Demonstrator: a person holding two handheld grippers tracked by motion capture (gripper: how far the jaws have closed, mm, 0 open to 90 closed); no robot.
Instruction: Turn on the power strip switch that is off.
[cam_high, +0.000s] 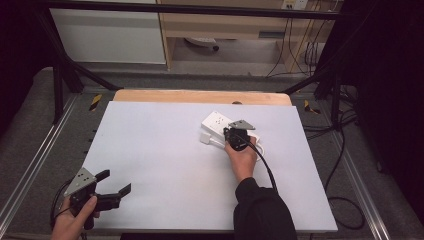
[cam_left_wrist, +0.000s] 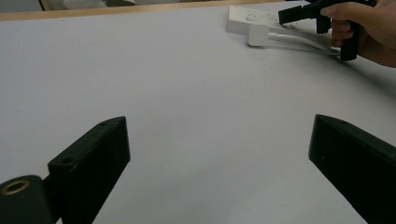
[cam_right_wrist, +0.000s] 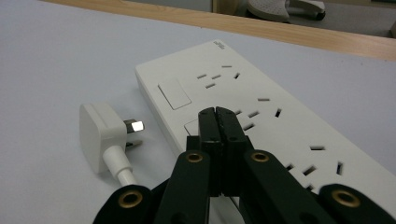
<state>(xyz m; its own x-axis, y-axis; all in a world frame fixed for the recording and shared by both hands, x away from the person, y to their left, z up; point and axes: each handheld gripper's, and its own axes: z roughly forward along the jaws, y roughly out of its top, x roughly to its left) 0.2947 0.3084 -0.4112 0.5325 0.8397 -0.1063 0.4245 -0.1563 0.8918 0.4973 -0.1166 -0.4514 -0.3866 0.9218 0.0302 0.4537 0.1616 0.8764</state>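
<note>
White power strip (cam_right_wrist: 261, 112) lies on the bench (cam_high: 165, 165) toward the far right, its white plug (cam_right_wrist: 100, 135) loose just beside it, prongs facing the strip, not inserted. Right tool (cam_right_wrist: 218, 122), jaws pressed together w/ nothing between, hovers over the strip's sockets. Left tool (cam_high: 116, 184), jaws wide apart, sits near bench's front-left corner. Pale grey sheet covers bench; wood edge at back.
</note>
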